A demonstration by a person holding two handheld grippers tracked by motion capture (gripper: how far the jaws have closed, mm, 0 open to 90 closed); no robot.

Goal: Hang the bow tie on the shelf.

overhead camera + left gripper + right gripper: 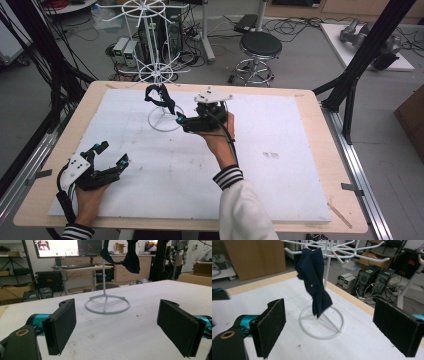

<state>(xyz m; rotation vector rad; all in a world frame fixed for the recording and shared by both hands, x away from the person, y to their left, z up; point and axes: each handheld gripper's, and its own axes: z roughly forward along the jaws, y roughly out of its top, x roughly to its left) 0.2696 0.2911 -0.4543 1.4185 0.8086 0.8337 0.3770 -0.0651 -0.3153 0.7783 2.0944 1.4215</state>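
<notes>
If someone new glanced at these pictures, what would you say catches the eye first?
Probably the dark blue cloth hanging from a white wire rack at the far middle of the white table. The right gripper is beside it, jaws open, while the left gripper rests open near the front left corner.

A dark cloth (159,96) hangs on the white wire rack (162,117), right hand-held gripper (181,119) just beside it.

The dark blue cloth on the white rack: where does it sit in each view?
High view: dark blue cloth hangs top centre, left of the right gripper.
Left gripper view: top edge, right of centre.
Right gripper view: upper centre, draped down.
Shared landmark: the rack's white ring base.
</notes>
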